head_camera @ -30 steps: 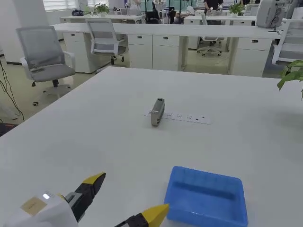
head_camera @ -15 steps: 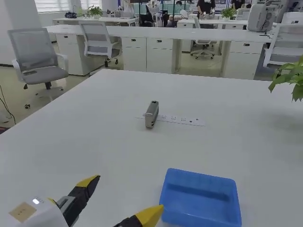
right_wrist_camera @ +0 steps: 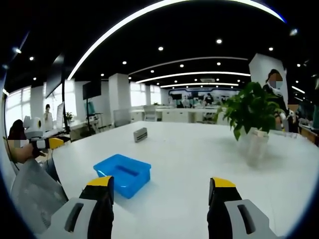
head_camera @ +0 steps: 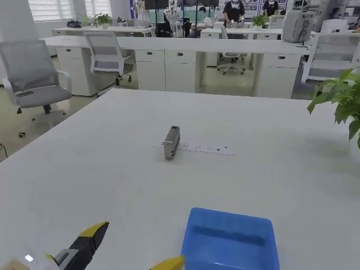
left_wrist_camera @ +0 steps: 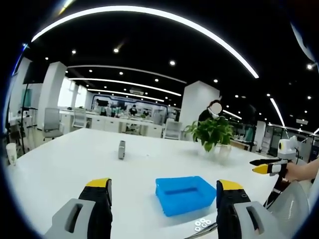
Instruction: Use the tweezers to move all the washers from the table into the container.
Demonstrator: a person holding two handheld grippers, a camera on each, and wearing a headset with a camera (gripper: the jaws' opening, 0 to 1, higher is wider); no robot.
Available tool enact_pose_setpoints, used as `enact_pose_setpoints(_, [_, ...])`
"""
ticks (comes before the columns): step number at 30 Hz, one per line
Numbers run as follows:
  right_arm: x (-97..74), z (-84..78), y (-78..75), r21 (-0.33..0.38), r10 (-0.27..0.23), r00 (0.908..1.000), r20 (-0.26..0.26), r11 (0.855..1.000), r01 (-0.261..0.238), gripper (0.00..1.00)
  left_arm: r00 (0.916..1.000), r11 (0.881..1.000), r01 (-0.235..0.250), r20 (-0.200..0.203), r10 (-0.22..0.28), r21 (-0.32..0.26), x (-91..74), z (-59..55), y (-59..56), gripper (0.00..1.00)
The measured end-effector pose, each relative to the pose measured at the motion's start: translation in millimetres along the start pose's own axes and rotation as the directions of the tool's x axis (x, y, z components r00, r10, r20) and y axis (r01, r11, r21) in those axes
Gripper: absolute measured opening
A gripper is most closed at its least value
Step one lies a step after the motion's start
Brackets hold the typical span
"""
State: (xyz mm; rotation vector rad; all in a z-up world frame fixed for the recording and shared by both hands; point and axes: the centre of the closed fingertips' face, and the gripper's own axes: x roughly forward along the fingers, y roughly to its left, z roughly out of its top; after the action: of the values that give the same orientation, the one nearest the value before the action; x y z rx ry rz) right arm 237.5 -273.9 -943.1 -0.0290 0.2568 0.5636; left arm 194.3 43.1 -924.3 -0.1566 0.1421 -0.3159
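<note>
Table (head_camera: 101, 163): we see a broad white top, smooth and matte.
Container (head_camera: 229, 241): a shallow rectangular tray of bright blue plastic with rounded corners and low walls. It sits flat on the table, and its inside shows us plain blue floor.
Washers (left_wrist_camera: 202, 224): a small cluster of pale flat rings lying on the table just in front of the container, outside it, seen in the left gripper view.
Tweezers (left_wrist_camera: 200, 232): a slim grey metal strip beside the washers, which we take for the tweezers. It is too small for us to be sure.
Left gripper (left_wrist_camera: 164, 185): black jaws with yellow tips, spread wide apart. In the head view we see it low at the left, near the container.
Right gripper (right_wrist_camera: 159, 181): the same black and yellow jaws, also spread wide, above bare table with the container off to its left.
Grey block (head_camera: 171, 142): a small boxy metallic piece standing mid-table, at the end of a flat white strip (head_camera: 205, 148).
Plant (right_wrist_camera: 251, 112): leafy green, in a pale pot.
</note>
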Motion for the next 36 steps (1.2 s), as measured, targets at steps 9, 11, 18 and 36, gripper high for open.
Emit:
enact_pose_setpoints(9, [-2.3, 0.7, -3.0, -0.015, -0.022, 0.9998, 0.003, 1.0, 0.022, 0.76, 0.9996, 1.0, -0.026, -0.012, 0.026, -0.002, -0.2, -1.9, 4.4, 0.87])
enact_pose_setpoints(11, [-2.9, 1.2, -3.7, -0.012, -0.026, 0.9997, 0.006, 1.0, 0.026, 0.76, 0.9996, 1.0, -0.027, -0.011, 0.027, -0.003, -0.6, -1.9, 4.5, 0.87])
enact_pose_setpoints(18, [-3.1, 1.0, -1.4, -0.02, -0.018, 0.9998, 0.003, 1.0, 0.018, 0.76, 0.9992, 0.999, -0.036, 0.019, 0.036, -0.026, -3.7, 3.9, 7.2, 0.85])
enact_pose_setpoints(36, [-6.0, 9.3, -1.7, -0.036, -0.023, 0.9993, 0.03, 0.999, 0.024, 0.73, 0.9995, 1.0, 0.021, -0.022, -0.021, 0.013, 1.9, -1.1, -5.2, 0.86])
